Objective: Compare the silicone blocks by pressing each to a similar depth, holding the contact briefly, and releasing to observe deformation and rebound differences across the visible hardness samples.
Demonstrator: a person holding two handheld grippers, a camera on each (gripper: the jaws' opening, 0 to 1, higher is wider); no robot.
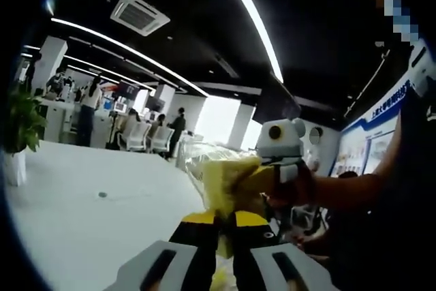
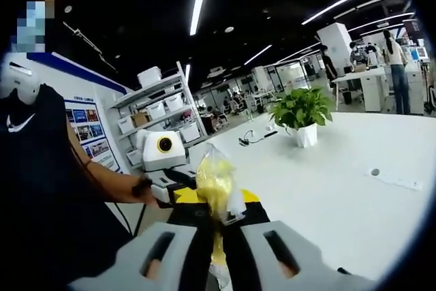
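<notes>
Table: the big white table (image 2: 354, 189) with a potted plant (image 2: 302, 117) on it.
Bag: a clear bag of yellow blocks (image 1: 228, 182) held up above the table.
Left gripper (image 1: 219, 236): jaws clenched on the bag.
Right gripper (image 2: 216, 236): jaws clenched on the bag too.

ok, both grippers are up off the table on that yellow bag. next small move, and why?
Probably lower it to the table first. Both the left gripper and the right gripper look shut on the clear bag of yellow material, held in the air between them. No block is laid out bare for pressing, so the bag likely has to be set down and opened first.
</notes>
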